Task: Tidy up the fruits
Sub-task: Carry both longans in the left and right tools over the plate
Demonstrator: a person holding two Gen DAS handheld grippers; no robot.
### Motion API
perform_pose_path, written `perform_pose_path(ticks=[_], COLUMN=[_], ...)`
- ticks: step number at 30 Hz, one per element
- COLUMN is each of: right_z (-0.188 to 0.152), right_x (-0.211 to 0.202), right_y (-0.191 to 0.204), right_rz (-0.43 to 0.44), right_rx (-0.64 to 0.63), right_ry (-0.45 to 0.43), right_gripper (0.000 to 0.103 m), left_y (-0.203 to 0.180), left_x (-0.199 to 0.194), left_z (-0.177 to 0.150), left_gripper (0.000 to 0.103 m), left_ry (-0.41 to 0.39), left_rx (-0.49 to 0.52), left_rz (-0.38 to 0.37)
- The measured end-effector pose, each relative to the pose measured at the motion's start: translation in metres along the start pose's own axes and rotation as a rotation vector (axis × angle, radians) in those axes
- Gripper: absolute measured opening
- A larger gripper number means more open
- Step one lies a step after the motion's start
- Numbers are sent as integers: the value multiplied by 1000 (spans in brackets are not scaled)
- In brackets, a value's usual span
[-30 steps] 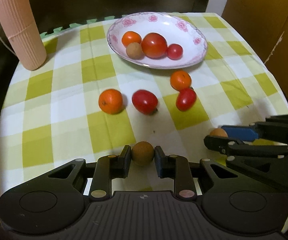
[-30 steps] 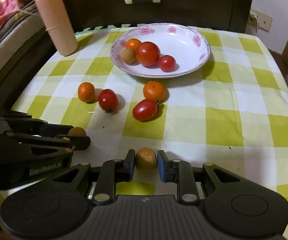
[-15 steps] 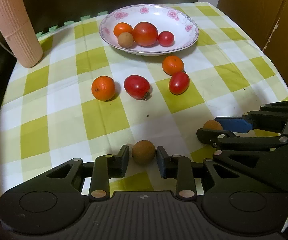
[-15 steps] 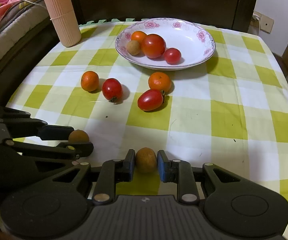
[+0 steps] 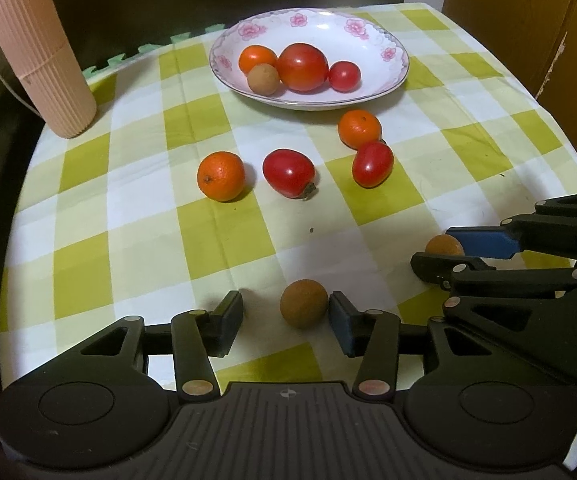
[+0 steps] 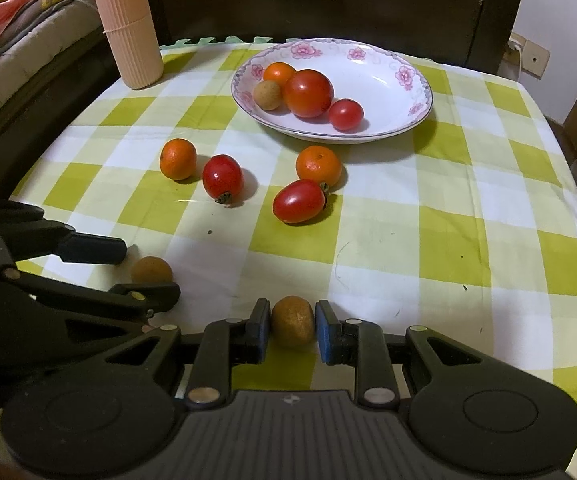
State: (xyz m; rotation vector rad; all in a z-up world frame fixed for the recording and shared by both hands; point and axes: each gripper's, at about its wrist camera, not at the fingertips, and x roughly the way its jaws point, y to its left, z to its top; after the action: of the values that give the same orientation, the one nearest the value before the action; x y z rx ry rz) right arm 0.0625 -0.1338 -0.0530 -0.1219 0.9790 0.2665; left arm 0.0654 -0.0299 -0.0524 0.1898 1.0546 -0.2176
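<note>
Left gripper point(image 5: 286, 314) spread wide around the small round brown fruit point(image 5: 303, 303) on the checked cloth, right gripper point(image 6: 288, 326) pinching its own yellowish-brown fruit point(image 6: 292, 321), and a clumsy nudge could roll the loose one away.

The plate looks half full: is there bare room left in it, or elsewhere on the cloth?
Yes. The plate is bare on its right half; four fruits crowd its left. The checked cloth lies bare right of the oval tomato. The near edge is crowded by both claws, left claw and right claw.
</note>
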Motion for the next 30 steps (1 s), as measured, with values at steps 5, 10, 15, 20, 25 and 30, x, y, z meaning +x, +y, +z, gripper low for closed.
perform_pose_path(ticks=[5,10,15,20,25,30], right_z=[1,1,3,5,6,10], right_x=[0,-1,-4,-7,-8,-13], right_y=[2,1,-2,-4,-6,-10], right_rz=[-3,1,6,14,16,19], right_rx=[-13,-12,6,19,29,46], right_ry=[4,9,-2,-12,-17,-32], right_gripper=[24,24,24,24,24,24], left_y=[0,1,7,13,12,14], left_x=[0,-2,-3,-6,-6,-9], left_z=[0,2,4,7,8,11], left_gripper=[49,35,33,32,32,32], left_ry=[-2,2,6,7,3,-11], left_rx=[-3,-12,-49,-89,-92,-108], left_rz=[-11,-41,-51,-78,-85,-103])
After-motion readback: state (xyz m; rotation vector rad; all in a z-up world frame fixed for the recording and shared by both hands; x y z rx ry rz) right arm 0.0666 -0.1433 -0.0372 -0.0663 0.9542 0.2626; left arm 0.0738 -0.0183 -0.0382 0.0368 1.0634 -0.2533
